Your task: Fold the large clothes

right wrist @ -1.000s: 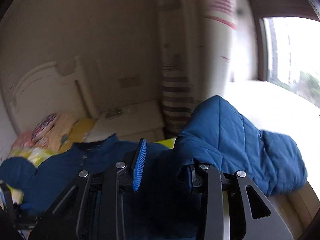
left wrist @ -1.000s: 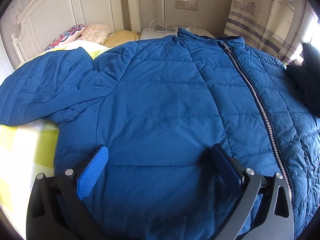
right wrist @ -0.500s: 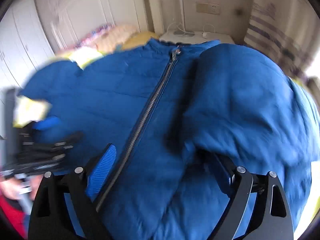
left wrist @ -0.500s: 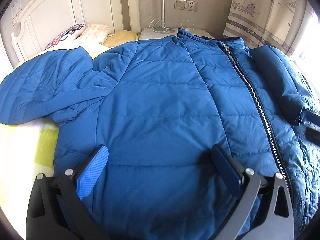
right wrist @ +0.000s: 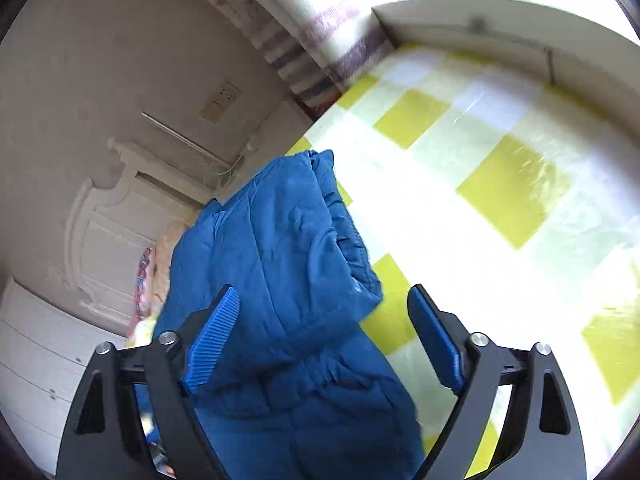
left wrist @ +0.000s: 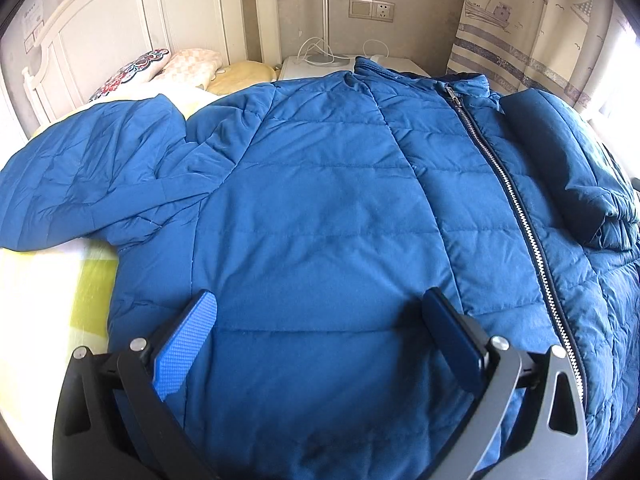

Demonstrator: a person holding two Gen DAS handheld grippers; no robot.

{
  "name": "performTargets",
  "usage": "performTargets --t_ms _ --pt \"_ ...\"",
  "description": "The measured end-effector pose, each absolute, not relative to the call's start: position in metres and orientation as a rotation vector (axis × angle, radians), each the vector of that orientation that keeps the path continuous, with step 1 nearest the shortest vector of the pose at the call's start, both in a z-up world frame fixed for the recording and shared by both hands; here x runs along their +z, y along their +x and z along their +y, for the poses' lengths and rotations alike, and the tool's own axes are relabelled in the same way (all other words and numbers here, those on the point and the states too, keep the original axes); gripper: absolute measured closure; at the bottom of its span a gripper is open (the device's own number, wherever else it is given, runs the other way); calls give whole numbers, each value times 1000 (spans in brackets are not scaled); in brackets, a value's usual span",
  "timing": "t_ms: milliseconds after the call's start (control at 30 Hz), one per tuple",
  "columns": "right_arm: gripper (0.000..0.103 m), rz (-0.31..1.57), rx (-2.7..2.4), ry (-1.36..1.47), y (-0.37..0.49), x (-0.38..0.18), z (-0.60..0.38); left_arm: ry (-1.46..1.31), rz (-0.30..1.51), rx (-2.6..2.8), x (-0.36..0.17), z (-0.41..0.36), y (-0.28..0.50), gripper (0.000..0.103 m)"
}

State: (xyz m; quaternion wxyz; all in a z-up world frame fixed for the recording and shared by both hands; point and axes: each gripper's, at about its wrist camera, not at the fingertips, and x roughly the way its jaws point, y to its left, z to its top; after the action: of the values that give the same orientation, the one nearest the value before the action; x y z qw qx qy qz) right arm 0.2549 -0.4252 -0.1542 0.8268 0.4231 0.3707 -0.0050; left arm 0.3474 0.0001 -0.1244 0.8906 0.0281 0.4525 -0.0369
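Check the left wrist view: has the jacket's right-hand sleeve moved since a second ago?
Yes. The sleeve was lifted off at the frame's right edge; now it lies folded inward on the jacket body, beside the zipper.

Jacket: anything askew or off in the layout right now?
Lopsided, not damaged. On the blue puffer jacket, the folded sleeve lies across the front beside the zipper, while the other sleeve still sprawls out flat over the checked bedsheet. Nothing looks torn or spilled.
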Motion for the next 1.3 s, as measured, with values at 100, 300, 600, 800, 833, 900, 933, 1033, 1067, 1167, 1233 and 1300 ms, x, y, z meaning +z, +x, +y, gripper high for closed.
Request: performTargets --t_ms 100,300,600,800,833,900,933,1033,1067,1167,1233,1300 --pt "69 695 -3 849 257 -131 -415 60 939 -76 -125 0 347 2" --pt "74 549 209 539 273 -34 -294 57 937 -79 -125 0 347 2" --pt "23 571 586 350 283 12 -161 4 927 -98 -122 7 347 2" --pt "23 638 158 234 255 -41 -246 -42 916 -119 -120 12 347 2" --pt "23 659 104 212 254 -51 -254 -65 911 -129 -119 15 347 2" --pt "23 721 -32 170 243 -84 -282 -123 897 -150 -117 22 347 2" --pt "23 745 -73 163 243 -98 -291 -150 887 -152 -116 26 346 2" --pt "23 848 -128 196 247 -138 -315 -207 861 -114 -110 35 343 2" --pt "25 837 -127 225 246 -140 -319 -214 847 -83 -103 35 342 4" --pt "23 848 -131 219 244 -139 -321 -160 757 -83 -72 22 341 3" --pt "22 853 -124 202 243 -140 -318 -57 744 -90 -54 3 349 3" --pt "19 860 -108 212 247 -137 -319 7 751 -121 -46 -15 366 2"
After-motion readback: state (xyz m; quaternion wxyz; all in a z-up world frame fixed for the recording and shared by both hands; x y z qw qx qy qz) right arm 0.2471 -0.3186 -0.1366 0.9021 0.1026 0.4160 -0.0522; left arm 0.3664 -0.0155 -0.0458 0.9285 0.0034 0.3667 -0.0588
